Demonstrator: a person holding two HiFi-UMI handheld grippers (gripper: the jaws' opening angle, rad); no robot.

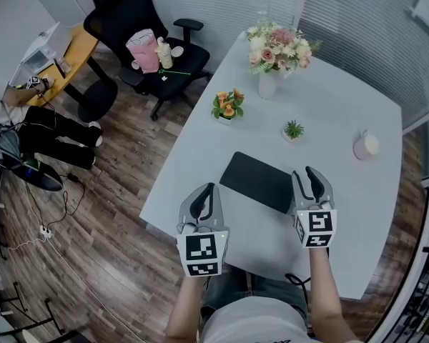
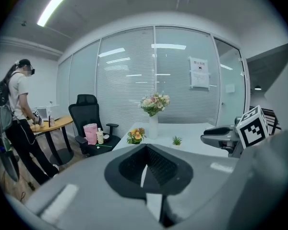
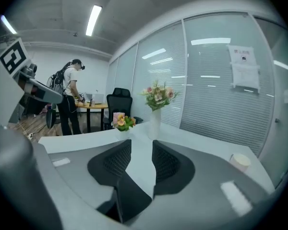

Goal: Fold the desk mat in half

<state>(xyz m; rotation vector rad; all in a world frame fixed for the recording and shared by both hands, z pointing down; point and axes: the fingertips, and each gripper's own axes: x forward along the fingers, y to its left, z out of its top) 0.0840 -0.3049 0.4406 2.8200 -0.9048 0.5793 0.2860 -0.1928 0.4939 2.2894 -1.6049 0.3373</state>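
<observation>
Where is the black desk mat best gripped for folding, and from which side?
At the near-edge corners of the desk mat, coming in low from the person's side. It lies flat and thin on the table, so probably only an edge offers the jaws purchase.

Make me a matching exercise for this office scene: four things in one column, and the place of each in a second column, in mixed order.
1 desk mat
2 vase of flowers
3 small green plant
4 office chair

A on the wooden floor
B at the far end of the table
C flat on the table's near part
D mid-table, between vase and mat

Pairs: 1-C, 2-B, 3-D, 4-A
</observation>
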